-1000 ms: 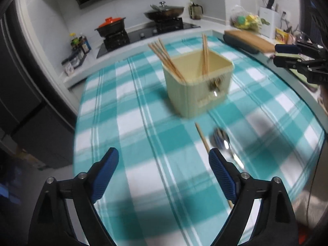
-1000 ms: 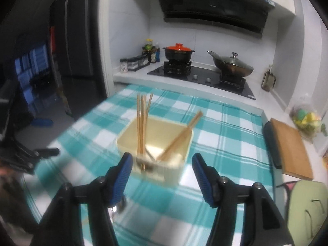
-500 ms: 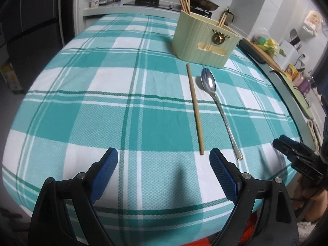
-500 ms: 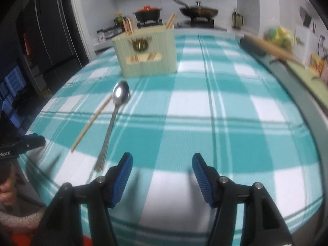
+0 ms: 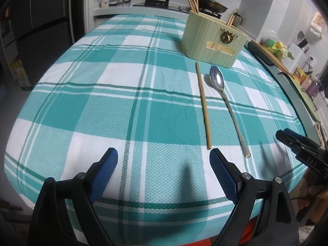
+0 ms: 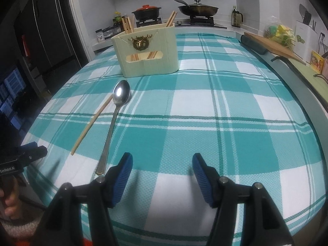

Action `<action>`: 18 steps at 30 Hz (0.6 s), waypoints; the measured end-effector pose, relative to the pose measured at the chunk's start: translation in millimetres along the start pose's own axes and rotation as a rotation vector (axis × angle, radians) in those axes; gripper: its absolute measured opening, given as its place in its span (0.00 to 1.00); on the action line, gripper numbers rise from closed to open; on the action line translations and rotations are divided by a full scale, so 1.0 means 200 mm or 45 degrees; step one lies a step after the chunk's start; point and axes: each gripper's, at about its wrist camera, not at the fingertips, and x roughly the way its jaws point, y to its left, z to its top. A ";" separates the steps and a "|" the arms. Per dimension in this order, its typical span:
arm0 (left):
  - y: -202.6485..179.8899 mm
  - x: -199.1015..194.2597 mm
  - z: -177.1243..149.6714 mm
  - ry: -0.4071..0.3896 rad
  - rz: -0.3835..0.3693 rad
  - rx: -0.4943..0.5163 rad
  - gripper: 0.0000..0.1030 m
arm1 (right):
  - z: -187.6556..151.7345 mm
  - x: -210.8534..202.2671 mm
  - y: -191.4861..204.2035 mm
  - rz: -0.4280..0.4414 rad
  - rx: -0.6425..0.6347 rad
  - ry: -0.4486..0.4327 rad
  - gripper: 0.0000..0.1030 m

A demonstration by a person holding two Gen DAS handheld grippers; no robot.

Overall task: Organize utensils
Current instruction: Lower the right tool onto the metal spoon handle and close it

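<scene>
Descent of both tools to the desk's near edge is noted since a second ago. Left tool and right tool are spread, empty. Chopstick and spoon lie before the utensil holder; pickup appears imminent.

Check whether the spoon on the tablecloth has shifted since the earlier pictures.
No. The spoon lies beside the loose chopstick, bowl toward the cream utensil holder, as half a second ago; only the cameras moved.
</scene>
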 end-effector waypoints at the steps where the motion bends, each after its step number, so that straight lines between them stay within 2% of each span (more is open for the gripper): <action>1: 0.00 0.00 0.00 0.000 0.003 0.002 0.89 | 0.01 0.01 0.02 0.006 -0.006 0.009 0.60; 8: -0.01 -0.01 -0.01 0.003 0.013 0.017 0.89 | 0.16 0.16 0.22 0.148 -0.073 0.066 0.60; 11: -0.01 -0.02 -0.02 -0.002 0.020 0.021 0.89 | 0.21 0.24 0.32 0.140 -0.104 0.054 0.58; 13: 0.00 -0.02 -0.03 0.002 0.024 0.018 0.89 | 0.22 0.31 0.39 0.152 -0.137 0.079 0.50; 14: 0.00 -0.02 -0.03 0.006 0.026 0.015 0.89 | 0.23 0.35 0.41 0.153 -0.160 0.097 0.41; 16: 0.02 -0.02 -0.04 0.014 0.032 0.006 0.89 | 0.22 0.42 0.46 0.136 -0.217 0.138 0.33; 17: 0.03 -0.02 -0.04 0.016 0.035 0.001 0.89 | 0.22 0.45 0.47 0.119 -0.237 0.151 0.24; 18: 0.03 -0.01 -0.04 0.019 0.038 -0.006 0.89 | 0.21 0.46 0.48 0.090 -0.254 0.144 0.18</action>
